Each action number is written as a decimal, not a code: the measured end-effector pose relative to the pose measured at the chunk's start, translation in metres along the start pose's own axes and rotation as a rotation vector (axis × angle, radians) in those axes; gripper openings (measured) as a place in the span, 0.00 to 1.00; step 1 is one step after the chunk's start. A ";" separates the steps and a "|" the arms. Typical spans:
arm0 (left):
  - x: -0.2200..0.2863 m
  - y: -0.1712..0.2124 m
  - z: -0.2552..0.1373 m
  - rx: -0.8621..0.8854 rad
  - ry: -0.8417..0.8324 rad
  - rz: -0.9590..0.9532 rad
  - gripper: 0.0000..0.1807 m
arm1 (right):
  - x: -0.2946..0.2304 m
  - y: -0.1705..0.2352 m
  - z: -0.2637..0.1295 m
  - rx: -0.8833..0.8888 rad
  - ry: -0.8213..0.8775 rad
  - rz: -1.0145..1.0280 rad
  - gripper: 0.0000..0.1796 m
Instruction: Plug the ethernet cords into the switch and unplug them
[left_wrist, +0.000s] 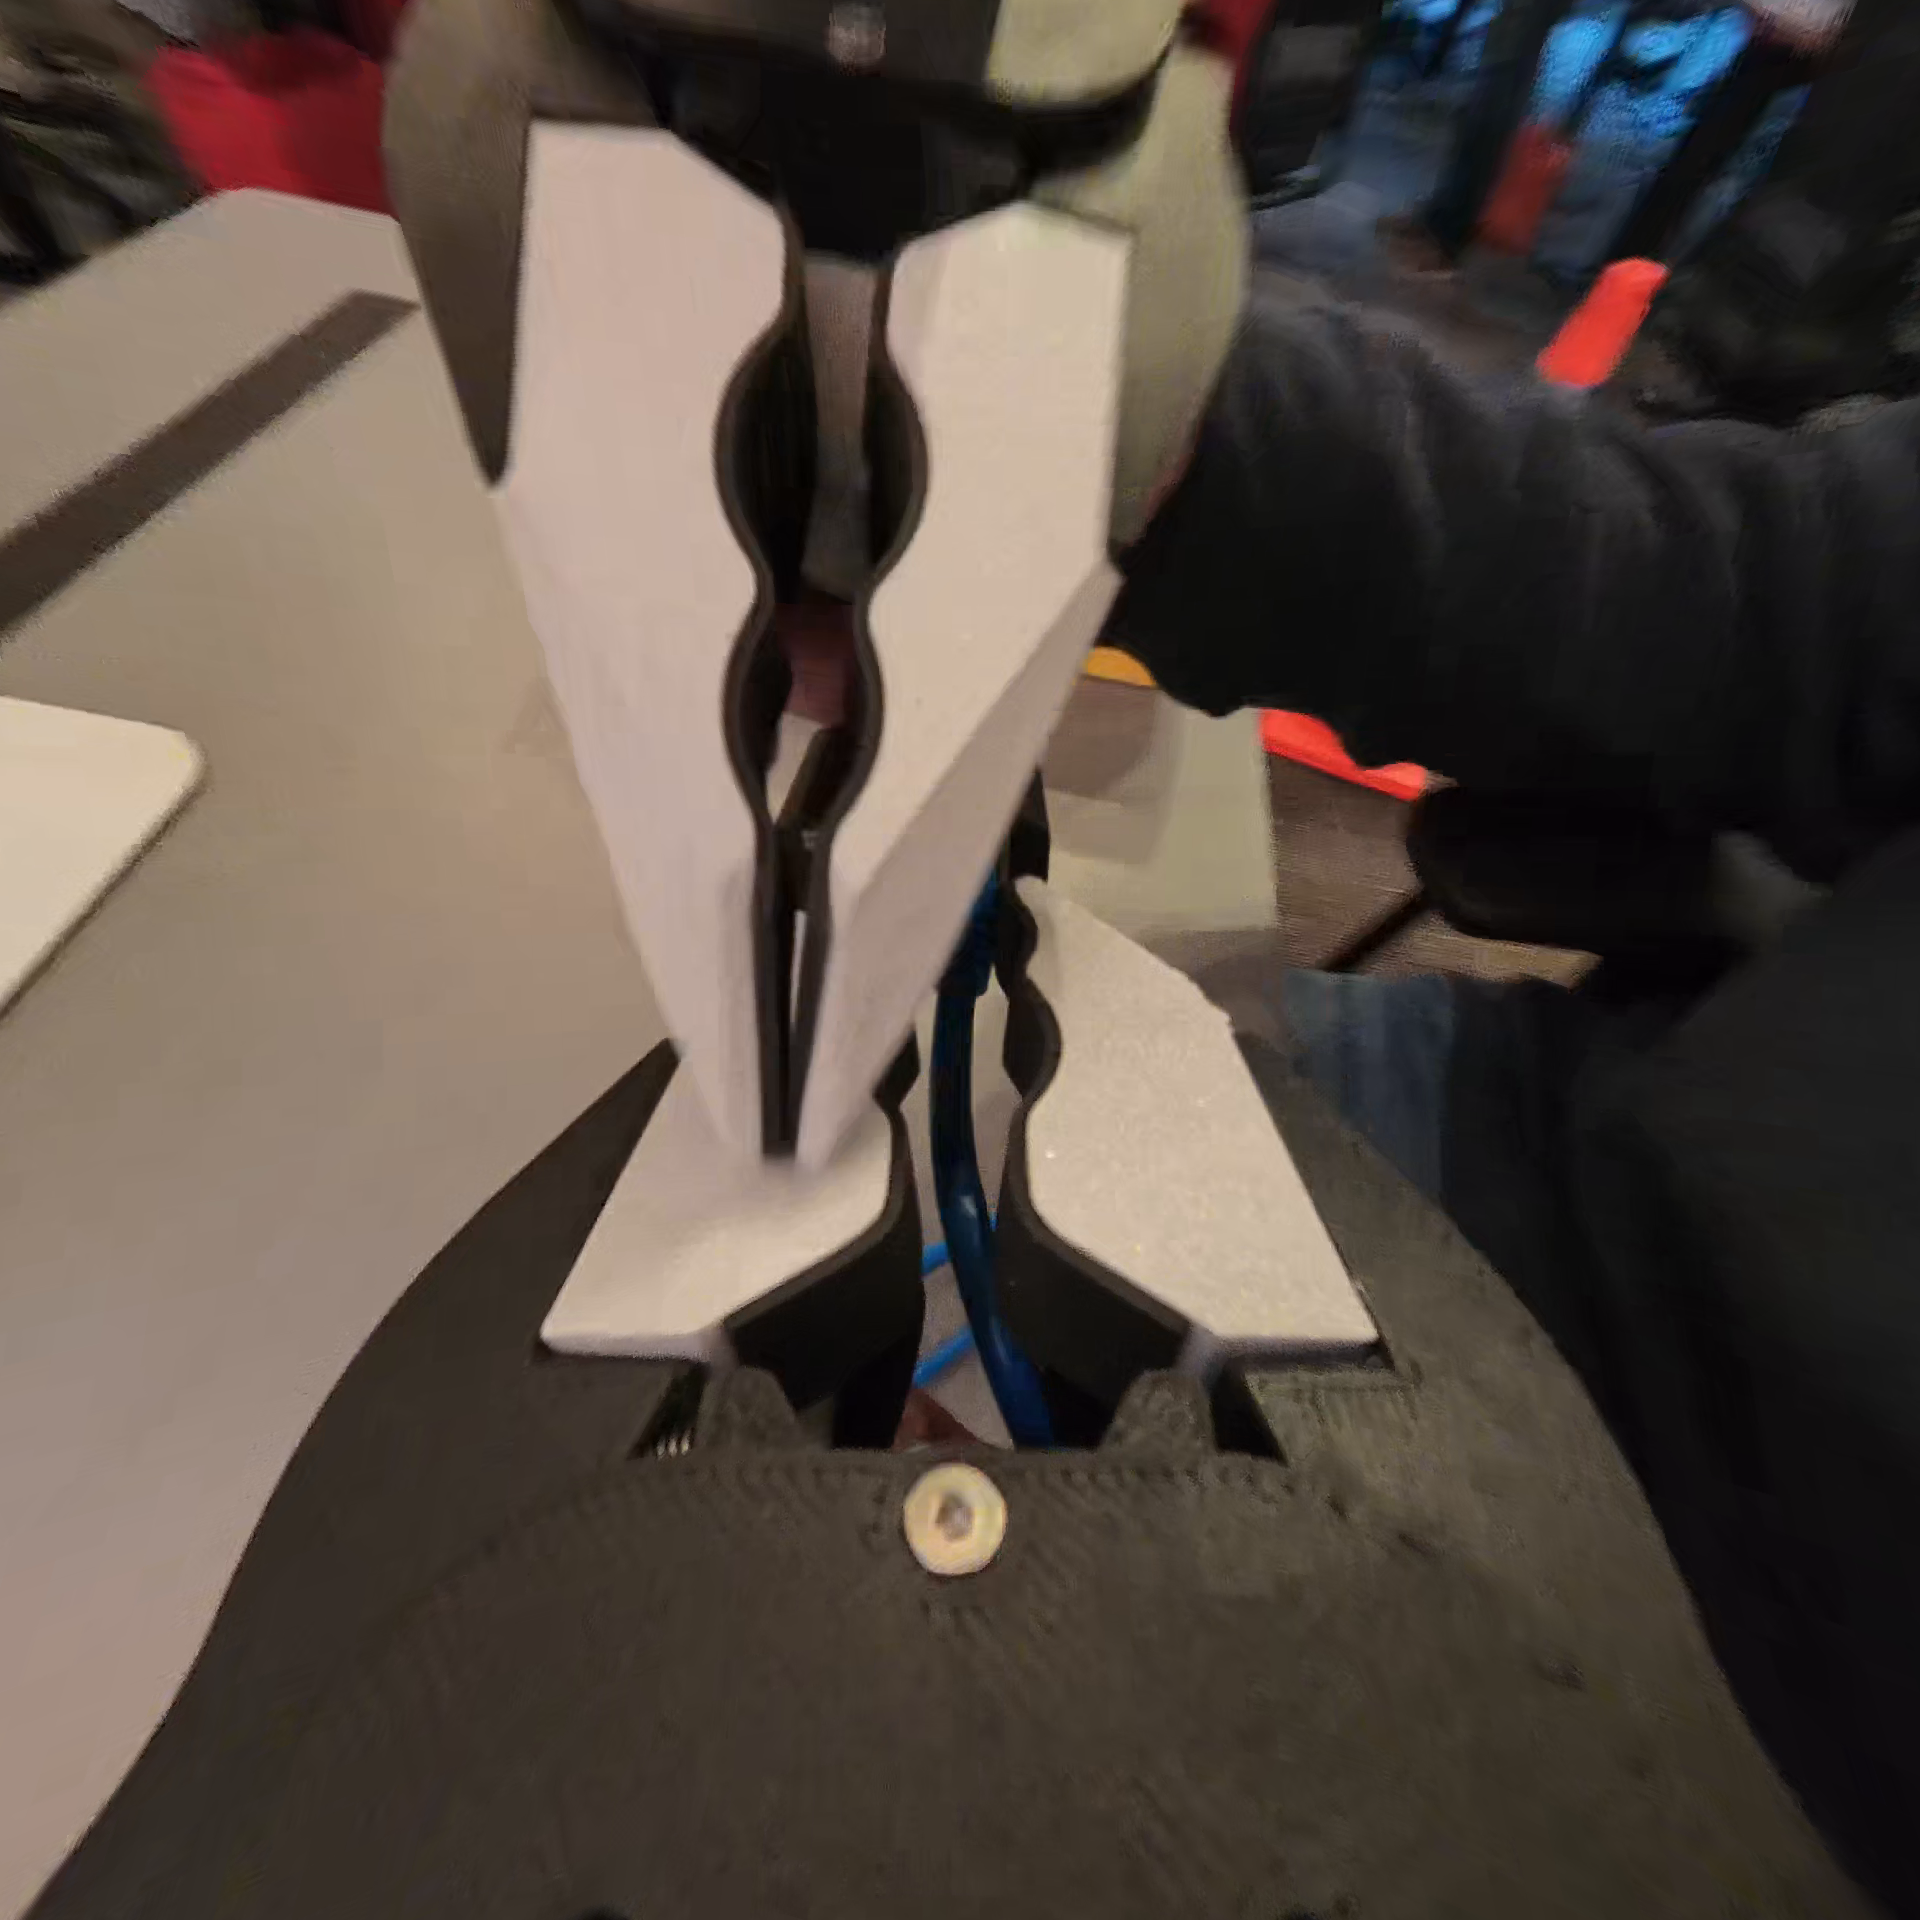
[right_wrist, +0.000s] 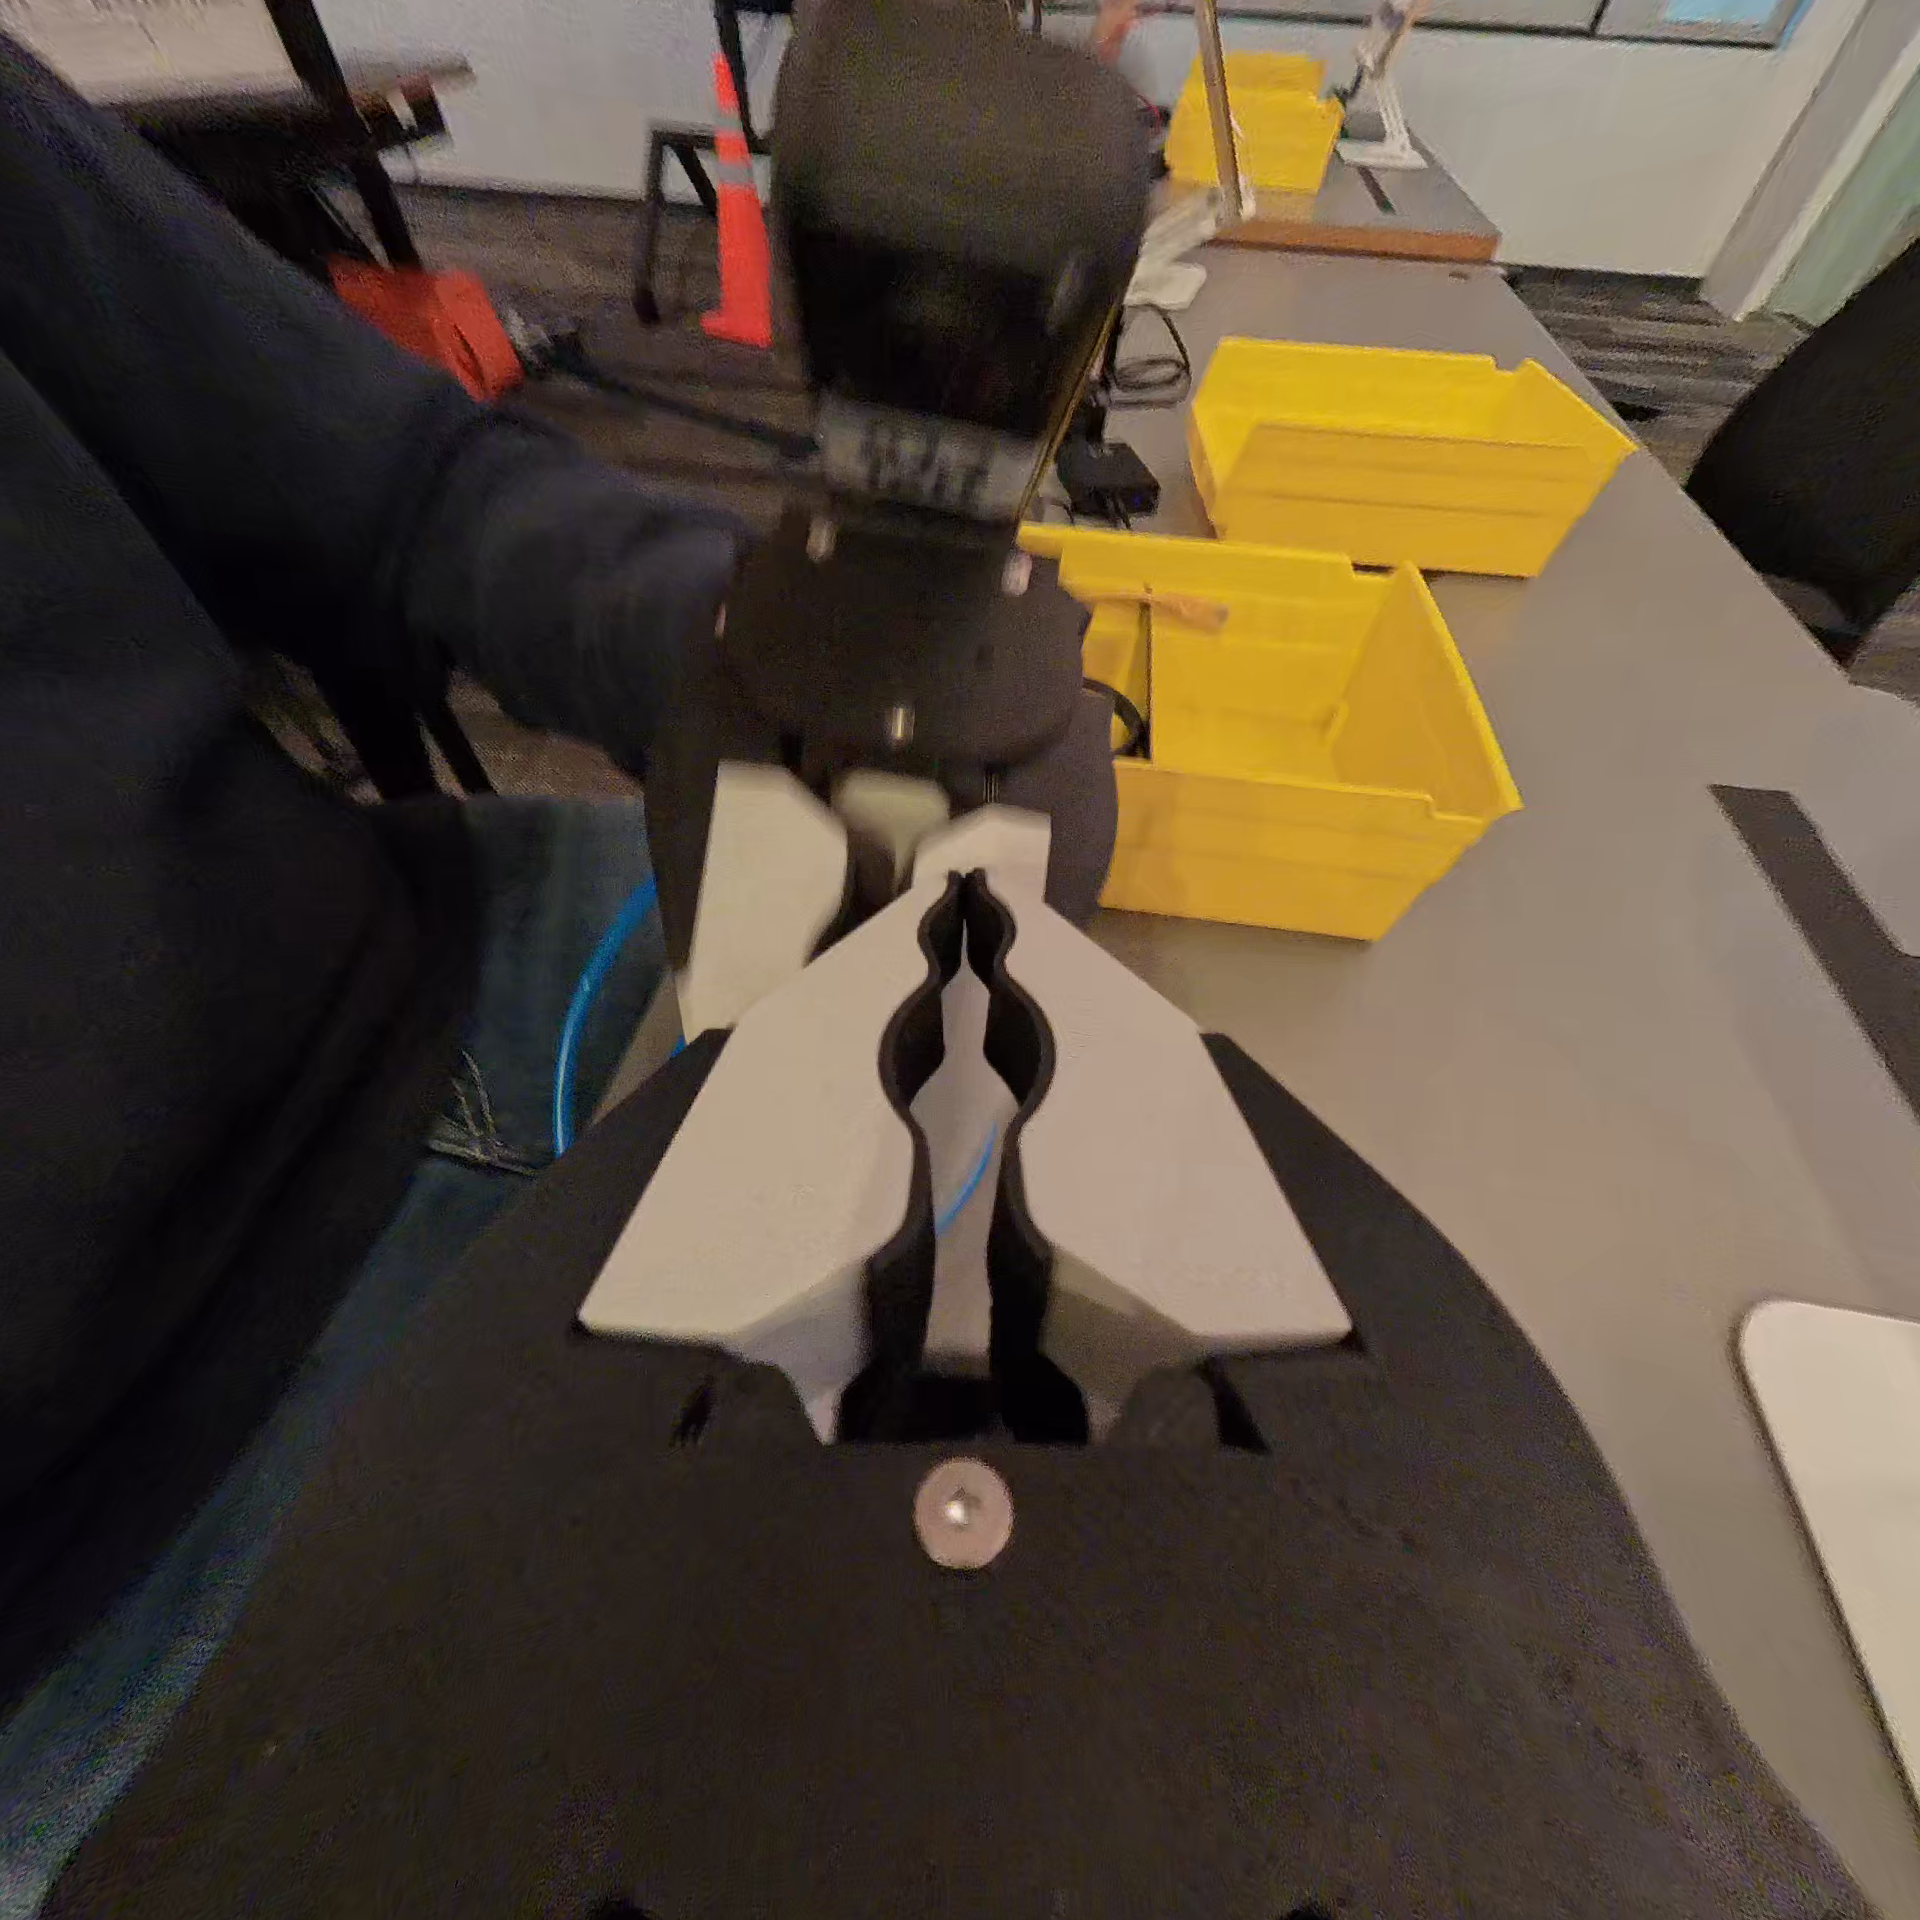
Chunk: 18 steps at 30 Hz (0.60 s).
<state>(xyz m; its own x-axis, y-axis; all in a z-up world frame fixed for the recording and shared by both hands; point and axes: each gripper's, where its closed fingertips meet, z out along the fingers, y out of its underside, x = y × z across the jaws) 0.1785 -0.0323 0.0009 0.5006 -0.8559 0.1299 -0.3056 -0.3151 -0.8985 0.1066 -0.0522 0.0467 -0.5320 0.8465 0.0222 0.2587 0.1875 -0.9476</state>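
Note:
A blue ethernet cord (left_wrist: 961, 1122) runs up between my left gripper's fingers, and its end sits at their tips. My left gripper (left_wrist: 971, 914) is shut on this cord, held above the grey table (left_wrist: 312, 831). Its left fingertip is hidden behind my right gripper (left_wrist: 784, 1138), which points back at the camera and is shut. In the right wrist view my right gripper (right_wrist: 966, 881) has its pads meeting at the tips. My left gripper (right_wrist: 883, 862) faces it just beyond. The blue cord (right_wrist: 582, 1018) loops down to the left. A small black box (right_wrist: 1117, 478) with cables sits far back on the table.
Two yellow bins (right_wrist: 1299, 769) (right_wrist: 1392, 457) stand on the table to the right. A white pad (right_wrist: 1849, 1455) lies near the table's edge. A person's dark sleeve and glove (right_wrist: 468, 582) hold the left gripper. An orange cone (right_wrist: 740, 208) stands on the floor behind. There is about 8 cm between the tips of the two grippers.

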 end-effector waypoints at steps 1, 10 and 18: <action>-0.007 0.000 0.004 0.010 -0.043 -0.009 0.07 | 0.002 -0.002 -0.004 -0.013 0.029 -0.027 0.00; -0.039 0.009 -0.012 0.191 -0.043 -0.113 0.07 | 0.025 0.060 -0.100 -0.023 0.321 0.211 0.19; -0.018 -0.026 -0.020 0.274 0.028 -0.047 0.07 | 0.011 0.058 -0.086 0.130 0.219 0.275 0.44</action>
<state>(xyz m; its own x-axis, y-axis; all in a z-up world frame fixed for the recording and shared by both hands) 0.1612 -0.0167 0.0298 0.4855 -0.8551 0.1821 -0.0502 -0.2352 -0.9707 0.1849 0.0109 0.0197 -0.2681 0.9456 -0.1841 0.2560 -0.1143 -0.9599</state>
